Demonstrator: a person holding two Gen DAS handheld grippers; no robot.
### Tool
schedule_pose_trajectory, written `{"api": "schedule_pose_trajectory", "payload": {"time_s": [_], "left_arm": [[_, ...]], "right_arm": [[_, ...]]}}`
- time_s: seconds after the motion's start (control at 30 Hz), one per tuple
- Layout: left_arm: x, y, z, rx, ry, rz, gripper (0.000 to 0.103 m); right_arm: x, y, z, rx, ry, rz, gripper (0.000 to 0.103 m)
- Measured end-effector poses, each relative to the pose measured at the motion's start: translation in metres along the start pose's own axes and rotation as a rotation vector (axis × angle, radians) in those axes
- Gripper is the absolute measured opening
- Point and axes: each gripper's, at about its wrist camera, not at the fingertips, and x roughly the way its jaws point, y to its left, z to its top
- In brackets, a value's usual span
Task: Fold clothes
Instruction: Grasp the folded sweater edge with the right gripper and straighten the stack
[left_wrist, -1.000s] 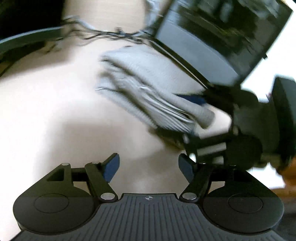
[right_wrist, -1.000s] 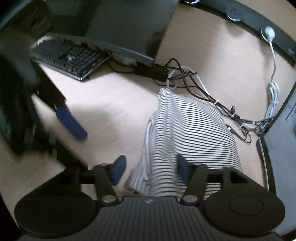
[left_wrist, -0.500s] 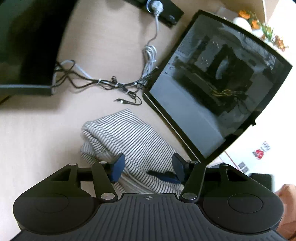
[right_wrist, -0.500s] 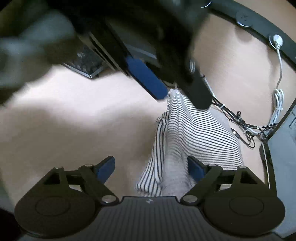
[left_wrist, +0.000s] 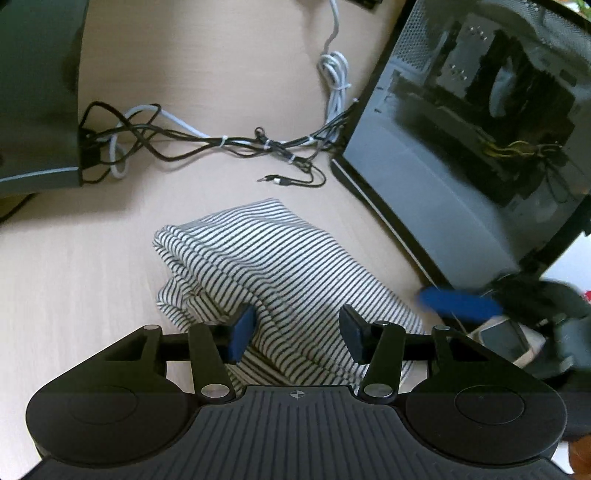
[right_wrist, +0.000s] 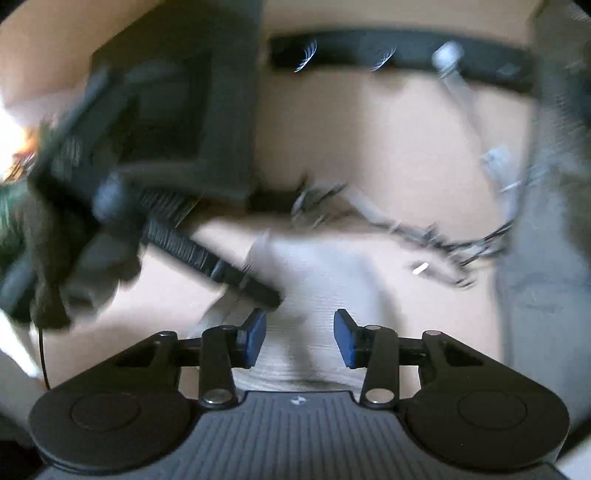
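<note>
The folded striped garment (left_wrist: 273, 266) lies in a soft bundle on the pale wooden bench (left_wrist: 74, 295), its layered edges stacked at the left side and its near end running under the camera. In the right wrist view it is only a pale blurred patch (right_wrist: 325, 280) ahead of the fingers.

The left claw (left_wrist: 297, 332) hangs over the garment's near end, its blue pads apart and closing, with the striped cloth showing between them; no pad is visibly pressing on the fabric. The right claw (right_wrist: 299, 338) also has its pads apart and closing above the cloth, though motion blur hides whether they touch it. In the left wrist view the right claw appears as a blurred blue finger (left_wrist: 458, 304) just beside the garment's right edge.

Beyond the garment, well apart from it, a bundle of black and white cables (left_wrist: 221, 142) trails across the bench. A glass-sided computer case (left_wrist: 480, 140) stands to the right, and a dark monitor base (left_wrist: 37, 92) sits at the far left.
</note>
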Motion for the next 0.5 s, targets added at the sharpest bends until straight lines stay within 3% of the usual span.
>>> {"api": "schedule_pose_trajectory", "payload": {"time_s": [0.07, 0.17, 0.33, 0.43, 0.5], "left_arm": [[0.004, 0.002, -0.001, -0.015, 0.012, 0.019, 0.055], [0.007, 0.007, -0.010, -0.032, 0.016, 0.049, 0.050], [0.007, 0.010, -0.021, -0.074, 0.011, 0.073, 0.049], [0.006, 0.009, -0.029, -0.102, 0.009, 0.072, 0.049], [0.004, 0.007, -0.032, -0.110, 0.006, 0.075, 0.049]], "right_arm": [[0.022, 0.008, -0.016, -0.047, 0.047, 0.013, 0.044], [0.017, 0.007, -0.015, -0.057, 0.027, 0.054, 0.044], [0.005, -0.045, 0.018, 0.189, -0.034, 0.092, 0.046], [0.019, -0.075, 0.039, 0.371, -0.075, 0.090, 0.068], [0.047, -0.091, 0.057, 0.478, -0.071, 0.123, 0.070]]}}
